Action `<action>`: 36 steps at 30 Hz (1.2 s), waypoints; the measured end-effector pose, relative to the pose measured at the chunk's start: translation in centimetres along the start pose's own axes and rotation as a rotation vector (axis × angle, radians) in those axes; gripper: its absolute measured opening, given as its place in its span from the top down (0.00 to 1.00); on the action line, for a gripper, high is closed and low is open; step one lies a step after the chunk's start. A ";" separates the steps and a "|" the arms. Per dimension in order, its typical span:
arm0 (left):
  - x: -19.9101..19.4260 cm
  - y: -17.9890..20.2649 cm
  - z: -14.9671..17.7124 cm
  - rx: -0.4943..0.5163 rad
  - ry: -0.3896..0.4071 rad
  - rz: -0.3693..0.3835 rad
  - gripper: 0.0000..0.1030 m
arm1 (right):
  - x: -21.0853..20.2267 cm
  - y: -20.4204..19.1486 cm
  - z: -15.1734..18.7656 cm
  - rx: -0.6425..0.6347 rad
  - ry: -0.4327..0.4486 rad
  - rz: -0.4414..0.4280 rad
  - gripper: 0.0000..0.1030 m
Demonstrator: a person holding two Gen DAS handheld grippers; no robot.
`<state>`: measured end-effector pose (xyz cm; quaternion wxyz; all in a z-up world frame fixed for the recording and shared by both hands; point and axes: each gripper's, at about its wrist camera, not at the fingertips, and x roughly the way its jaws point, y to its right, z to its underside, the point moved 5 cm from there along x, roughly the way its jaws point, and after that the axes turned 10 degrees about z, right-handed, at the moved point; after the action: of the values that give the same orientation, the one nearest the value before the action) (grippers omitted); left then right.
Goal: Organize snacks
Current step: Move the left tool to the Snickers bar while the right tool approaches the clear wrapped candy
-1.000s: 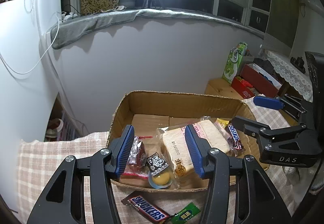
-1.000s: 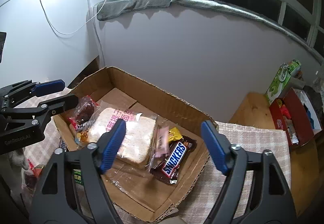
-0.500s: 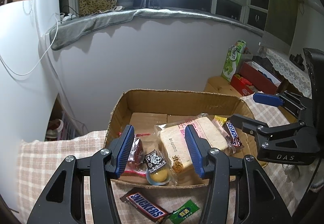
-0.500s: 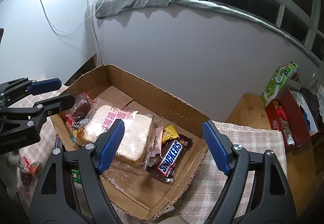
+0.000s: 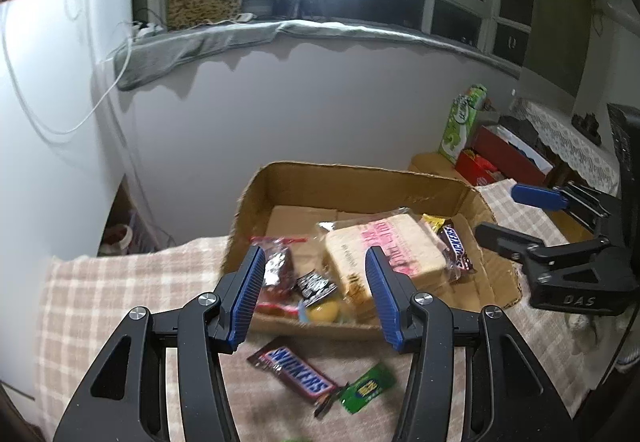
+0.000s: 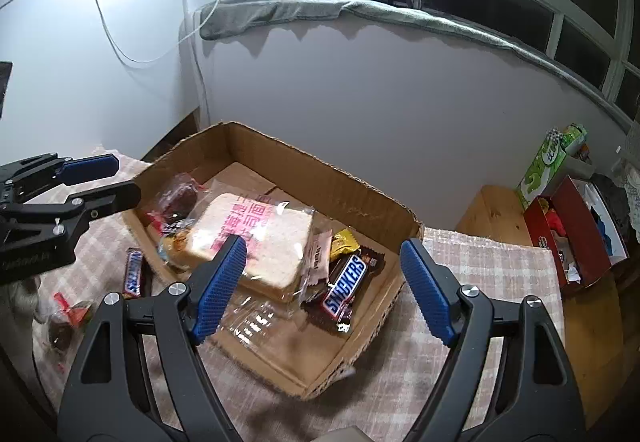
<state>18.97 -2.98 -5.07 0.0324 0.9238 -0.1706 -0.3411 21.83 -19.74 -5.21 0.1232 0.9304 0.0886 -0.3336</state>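
An open cardboard box [image 5: 360, 182] [image 6: 320, 170] sits on a checked cloth. In it lie a wrapped bread slab [image 5: 384, 250] [image 6: 256, 238], a Snickers bar [image 5: 454, 246] [image 6: 344, 286], a yellow wrapper [image 6: 342, 240], a red-wrapped snack [image 5: 276, 266] [image 6: 180, 198] and a jelly cup [image 5: 322, 310]. On the cloth before the box lie another Snickers bar [image 5: 296, 370] [image 6: 133, 272] and a green packet [image 5: 366, 388]. My left gripper [image 5: 316, 298] is open and empty above the box's near edge. My right gripper [image 6: 324, 290] is open and empty over the box.
A green carton [image 5: 464, 122] [image 6: 548, 162] and a red box [image 5: 504, 158] [image 6: 568, 234] of items stand on a wooden side table at the right. A red-wrapped snack [image 6: 68, 316] lies on the cloth at the left. A grey wall rises behind the box.
Both grippers have drawn back and up from the box, still open. More of the cloth and the loose Snickers and green packet show in the left wrist view.
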 end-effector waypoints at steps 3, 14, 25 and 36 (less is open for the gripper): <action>-0.8 -0.7 0.9 -0.019 -0.002 -0.001 0.50 | -1.0 -0.2 0.6 -0.002 0.004 -0.021 0.20; -2.2 -1.6 4.0 -0.083 -0.018 0.019 0.50 | -4.3 -2.4 4.5 -0.072 0.005 -0.098 0.20; -0.9 -2.1 6.7 -0.140 -0.085 0.040 0.50 | -5.1 -4.0 10.8 -0.115 -0.078 -0.133 0.20; 1.5 -1.5 7.8 -0.155 -0.160 0.048 0.50 | -4.7 -3.9 13.4 -0.134 -0.138 -0.154 0.21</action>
<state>15.49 -1.63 -12.29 0.0982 0.8839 -0.1680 -0.4252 9.23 -20.27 -12.89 0.1651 0.8854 0.1731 -0.3986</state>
